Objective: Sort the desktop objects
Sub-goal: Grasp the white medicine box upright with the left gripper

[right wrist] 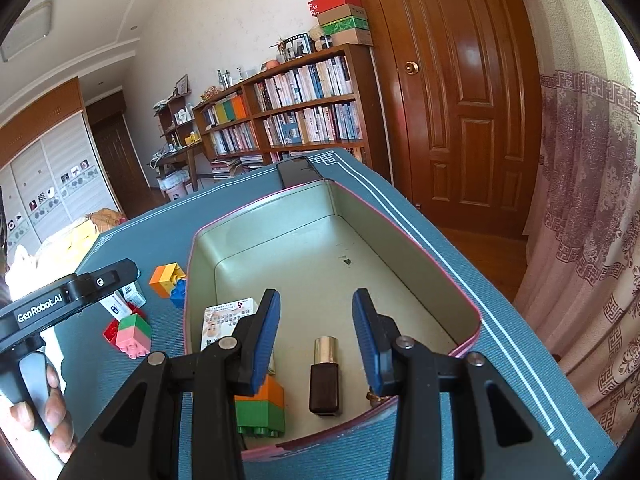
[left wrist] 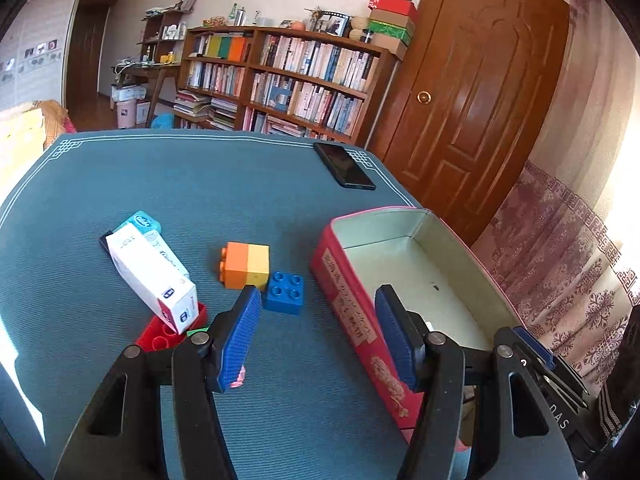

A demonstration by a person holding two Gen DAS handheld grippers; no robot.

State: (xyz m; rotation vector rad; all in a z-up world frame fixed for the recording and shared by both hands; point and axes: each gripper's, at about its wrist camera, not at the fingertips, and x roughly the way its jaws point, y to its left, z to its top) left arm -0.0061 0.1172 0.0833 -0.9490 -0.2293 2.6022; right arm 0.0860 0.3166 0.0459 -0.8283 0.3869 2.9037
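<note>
My left gripper (left wrist: 319, 292) stands open above the blue-green mat with nothing between its blue pads, its right finger over the wall of the red tin (left wrist: 348, 312). Just ahead lie a blue brick (left wrist: 285, 293) and an orange-and-yellow brick (left wrist: 245, 266). To their left a white carton (left wrist: 150, 276) leans on a red brick (left wrist: 170, 330), with a teal box (left wrist: 143, 222) behind. My right gripper (right wrist: 316, 300) hangs open over the tin (right wrist: 400, 224). Inside lie a brown bottle with a silver cap (right wrist: 325, 376), a small printed box (right wrist: 224, 320) and an orange-and-green brick (right wrist: 262, 404).
A black phone (left wrist: 344, 165) lies at the mat's far edge behind the tin. A pink-and-green brick (right wrist: 134, 334) sits left of the tin. A hand (right wrist: 52, 404) holds the left gripper's handle there. The table's edge runs close to the tin's right side, with a door and curtain beyond.
</note>
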